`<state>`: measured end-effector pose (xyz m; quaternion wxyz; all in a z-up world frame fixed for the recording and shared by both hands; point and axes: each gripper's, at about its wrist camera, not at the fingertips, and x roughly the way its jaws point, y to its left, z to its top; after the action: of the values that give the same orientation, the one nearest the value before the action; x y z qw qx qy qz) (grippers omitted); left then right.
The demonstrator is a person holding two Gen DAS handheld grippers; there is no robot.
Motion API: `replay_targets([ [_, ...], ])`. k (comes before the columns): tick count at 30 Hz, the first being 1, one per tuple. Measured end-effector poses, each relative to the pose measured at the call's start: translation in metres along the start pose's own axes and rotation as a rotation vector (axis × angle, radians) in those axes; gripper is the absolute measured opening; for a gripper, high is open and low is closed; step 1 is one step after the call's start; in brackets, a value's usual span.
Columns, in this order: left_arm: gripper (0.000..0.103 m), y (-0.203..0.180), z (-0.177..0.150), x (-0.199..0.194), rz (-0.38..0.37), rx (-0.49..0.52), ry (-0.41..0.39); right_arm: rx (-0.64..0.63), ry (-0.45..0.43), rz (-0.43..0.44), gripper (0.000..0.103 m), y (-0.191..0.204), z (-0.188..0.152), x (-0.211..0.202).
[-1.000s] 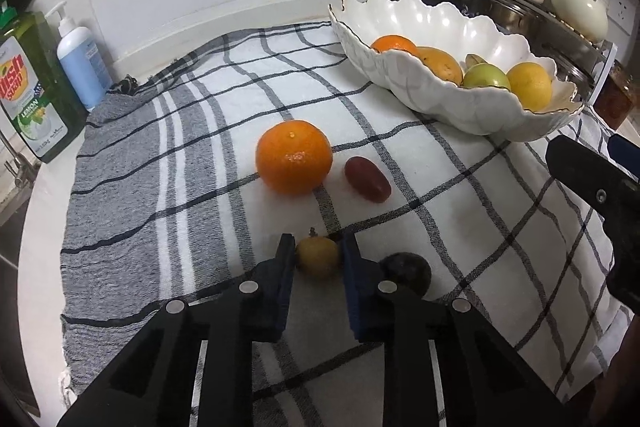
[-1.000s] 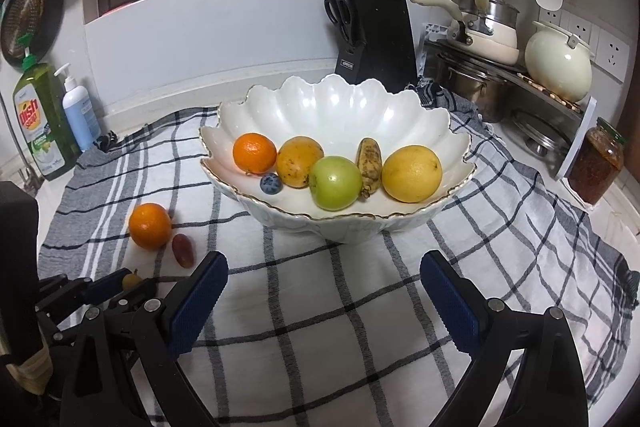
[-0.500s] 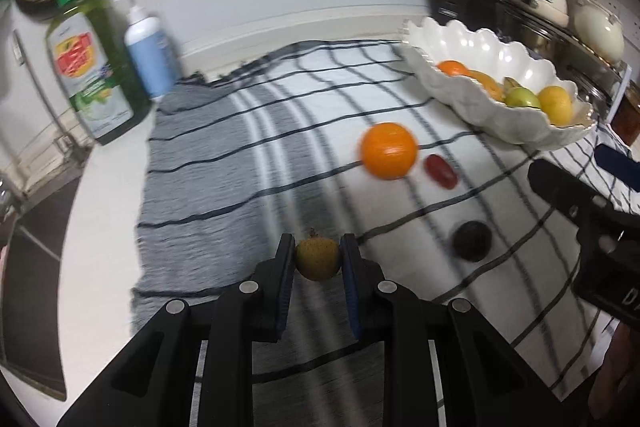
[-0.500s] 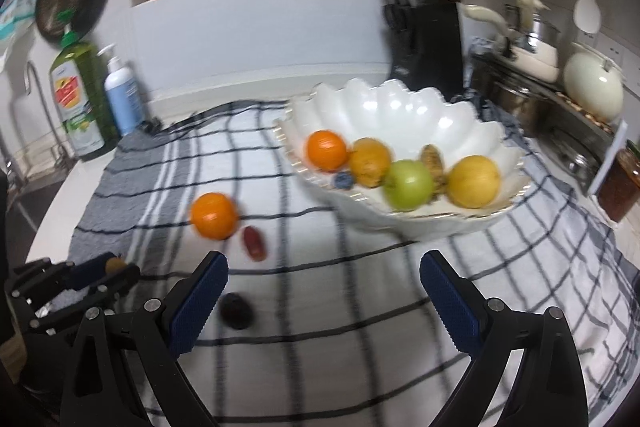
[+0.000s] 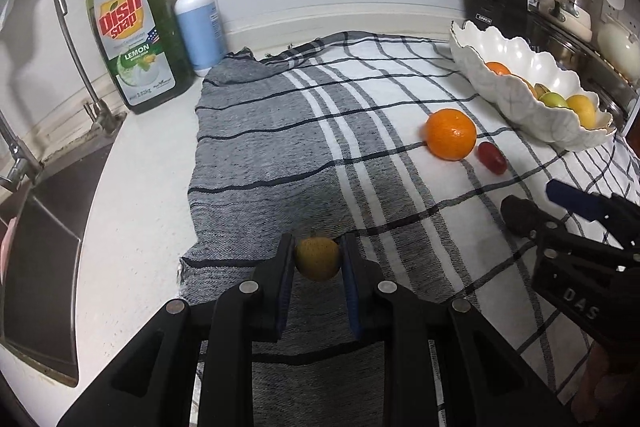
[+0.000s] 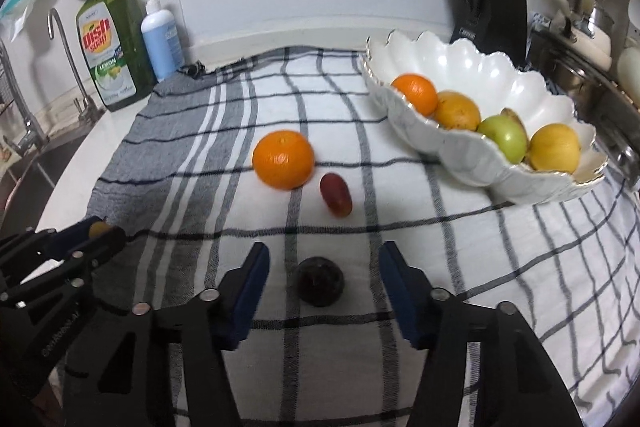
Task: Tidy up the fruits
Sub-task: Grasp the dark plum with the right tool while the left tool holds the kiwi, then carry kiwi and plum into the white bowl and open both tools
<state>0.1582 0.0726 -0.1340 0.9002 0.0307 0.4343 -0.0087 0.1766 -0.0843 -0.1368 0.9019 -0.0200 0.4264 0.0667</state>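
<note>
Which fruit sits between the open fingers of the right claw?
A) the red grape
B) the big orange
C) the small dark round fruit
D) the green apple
C: the small dark round fruit lies on the cloth between the fingers of the right claw, whose jaws have just been closing but whose pads do not yet touch it.

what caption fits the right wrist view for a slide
Right tool open around a dark round fruit on the checked cloth, its jaws just closing in, not yet touching.

green bottle [image 5: 136, 35]: "Dish soap", "LEMON" | right tongs' body: "DAS"
</note>
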Motion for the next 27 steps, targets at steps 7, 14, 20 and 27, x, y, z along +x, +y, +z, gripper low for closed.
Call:
replay_targets([
  [7, 0.024, 0.000, 0.000, -0.001, -0.006, -0.004, -0.001, -0.004, 0.041, 0.013, 0.042, 0.001, -0.007, 0.011],
  [14, 0.024, -0.001, 0.002, -0.006, -0.002, 0.000, -0.010, -0.003, 0.040, 0.024, 0.029, 0.001, -0.006, 0.010],
  [20, 0.024, -0.006, 0.008, -0.012, -0.009, 0.006, -0.022, -0.007, 0.004, 0.021, 0.029, -0.001, 0.001, -0.004],
  [27, 0.024, -0.015, 0.018, -0.018, -0.022, 0.020, -0.040, 0.007, -0.029, 0.031, 0.029, -0.009, 0.010, -0.018],
])
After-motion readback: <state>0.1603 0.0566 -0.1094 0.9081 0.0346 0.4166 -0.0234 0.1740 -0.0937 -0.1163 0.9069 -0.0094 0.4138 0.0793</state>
